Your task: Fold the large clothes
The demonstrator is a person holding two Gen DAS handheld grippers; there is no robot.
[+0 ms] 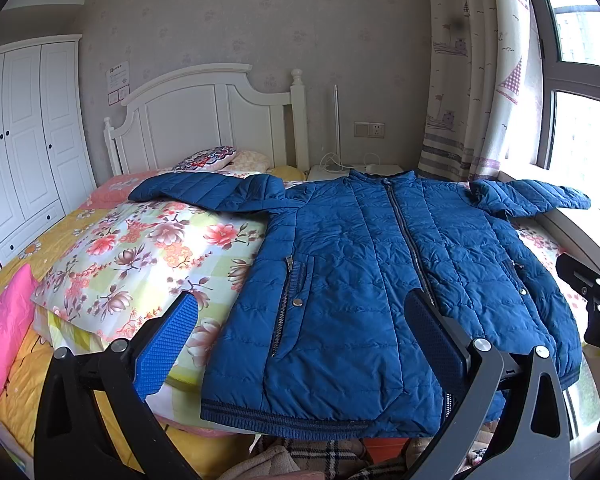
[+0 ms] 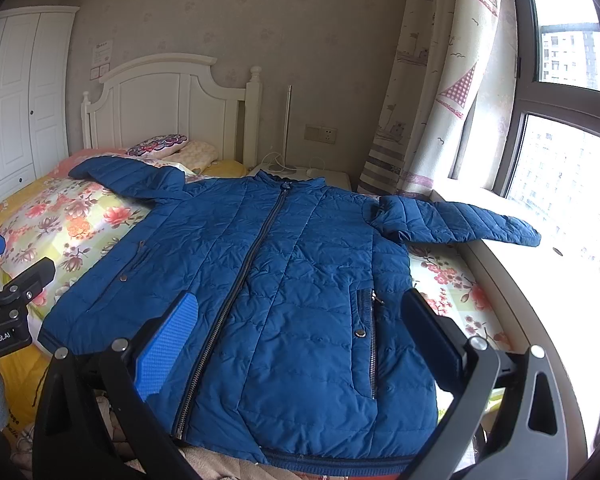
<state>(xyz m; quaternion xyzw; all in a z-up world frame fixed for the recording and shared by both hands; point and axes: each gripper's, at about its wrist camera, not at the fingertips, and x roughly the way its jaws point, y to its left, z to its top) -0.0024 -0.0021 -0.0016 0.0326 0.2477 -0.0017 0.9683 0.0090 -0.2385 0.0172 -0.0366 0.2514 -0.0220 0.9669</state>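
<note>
Both-handed, the left gripper (image 1: 306, 344) hung with its jaws spread wide and empty above the hem of the blue quilted jacket (image 1: 360, 280), and the right gripper (image 2: 300, 344) was equally wide and empty over the same garment. That jacket lay face up and zipped on the bed (image 1: 28, 256), sleeves stretched out to both sides, its left half resting on a floral pillow (image 1: 148, 264) and one cuff reaching the windowsill (image 2: 500, 264). No container was visible anywhere.
</note>
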